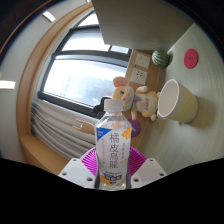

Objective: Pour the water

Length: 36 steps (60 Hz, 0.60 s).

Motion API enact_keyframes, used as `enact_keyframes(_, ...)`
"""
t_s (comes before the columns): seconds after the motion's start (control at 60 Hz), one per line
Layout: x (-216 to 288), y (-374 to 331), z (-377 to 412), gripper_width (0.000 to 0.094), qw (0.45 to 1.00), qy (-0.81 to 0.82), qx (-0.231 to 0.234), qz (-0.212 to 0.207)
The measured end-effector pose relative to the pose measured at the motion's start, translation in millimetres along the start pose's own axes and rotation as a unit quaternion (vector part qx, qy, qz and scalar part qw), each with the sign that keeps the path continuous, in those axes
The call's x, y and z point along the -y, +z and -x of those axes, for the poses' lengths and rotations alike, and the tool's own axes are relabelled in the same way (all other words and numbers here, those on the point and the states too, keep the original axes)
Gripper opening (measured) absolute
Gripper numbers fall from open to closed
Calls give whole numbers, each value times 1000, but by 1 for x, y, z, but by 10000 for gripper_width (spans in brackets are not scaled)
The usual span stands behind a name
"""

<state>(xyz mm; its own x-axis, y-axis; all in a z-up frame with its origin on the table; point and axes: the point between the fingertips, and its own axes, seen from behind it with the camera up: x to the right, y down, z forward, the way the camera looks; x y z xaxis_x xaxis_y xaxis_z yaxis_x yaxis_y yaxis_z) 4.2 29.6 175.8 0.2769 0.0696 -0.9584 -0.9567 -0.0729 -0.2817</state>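
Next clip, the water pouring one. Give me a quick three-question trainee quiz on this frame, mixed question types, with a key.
1. True or false: the bottle stands between the fingers of the claw.
2. Which thing lies beyond the bottle, beside the plush toy?
A. a white cup
B. a red kettle
C. a glass bowl
3. Fill in: the bottle's cap is ____ in colour.

Key
1. True. The bottle with its yellow and white label sits between the purple pads, and the view appears tilted.
2. A. The white cup is next to the plush toy, near the window.
3. White. The cap is on the bottle.
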Motion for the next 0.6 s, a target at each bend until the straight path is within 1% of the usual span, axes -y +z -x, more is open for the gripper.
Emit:
enact_keyframes(0.133,29,15,-7,349,987,157,17,-26)
enact_keyframes(0.233,45,29,-15,358,970,239,32,-45)
enact_keyframes(0.317,54,36,-15,358,950,303,40,-58)
enact_keyframes(0.467,77,37,-14,360,903,414,69,-92)
enact_keyframes(0.6,95,35,-25,359,869,474,78,-120)
